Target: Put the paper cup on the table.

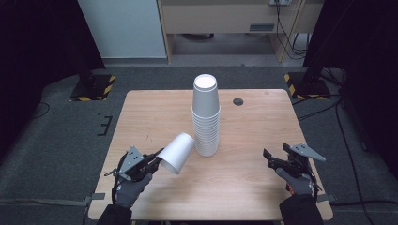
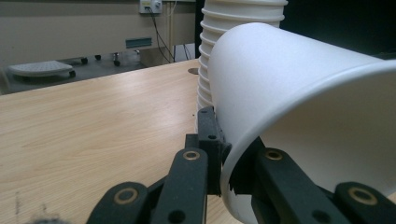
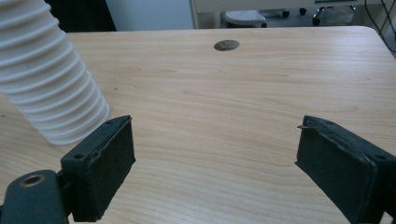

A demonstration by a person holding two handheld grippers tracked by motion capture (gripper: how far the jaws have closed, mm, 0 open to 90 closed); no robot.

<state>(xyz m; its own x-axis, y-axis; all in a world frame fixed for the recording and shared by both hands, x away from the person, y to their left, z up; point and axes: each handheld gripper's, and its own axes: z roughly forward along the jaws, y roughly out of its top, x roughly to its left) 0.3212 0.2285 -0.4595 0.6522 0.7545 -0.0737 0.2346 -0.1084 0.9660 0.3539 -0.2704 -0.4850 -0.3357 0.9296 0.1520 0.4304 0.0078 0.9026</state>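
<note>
Desk (image 1: 253,187) carries a tall cup stack (image 1: 206,117) mid-desk. Loose cup (image 1: 176,153) is just left of the stack, tilted, off the desk, rim pinched between the left gripper (image 1: 154,161) fingers. Right gripper (image 1: 273,161) fingers stand apart, empty. Cup looks light, thin and crushable, so the rim is the right hold, with gentle pressure.
</note>
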